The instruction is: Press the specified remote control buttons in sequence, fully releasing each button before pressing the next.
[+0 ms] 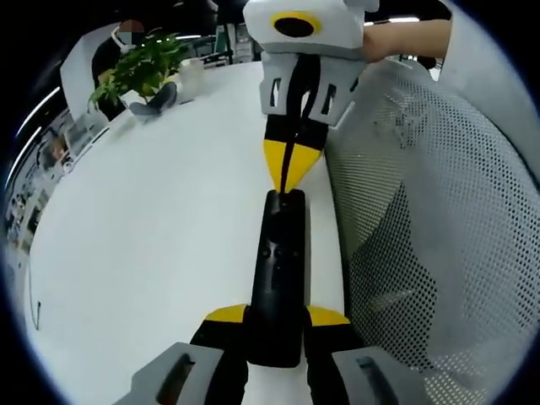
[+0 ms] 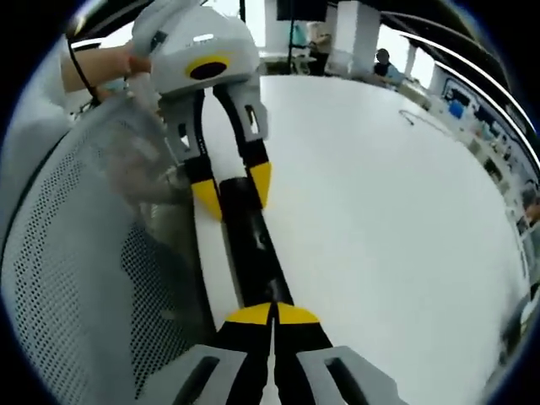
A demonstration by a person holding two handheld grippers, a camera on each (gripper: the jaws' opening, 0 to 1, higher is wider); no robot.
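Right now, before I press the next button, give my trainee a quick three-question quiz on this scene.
1. True or false: the left tool grips the black remote by one end.
2. What is the right tool doing? A) spread wide B) closed, tips at the remote's far end
3. What sits at the far corner of the white table?

Key: 1 true; 2 B; 3 a potted plant.

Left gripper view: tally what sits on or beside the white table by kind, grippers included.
Slim black remote control: 1
Yellow-tipped two-jaw grippers: 2, left gripper, right gripper
Green leafy potted plant: 1
White mesh chair back: 1
Total: 5
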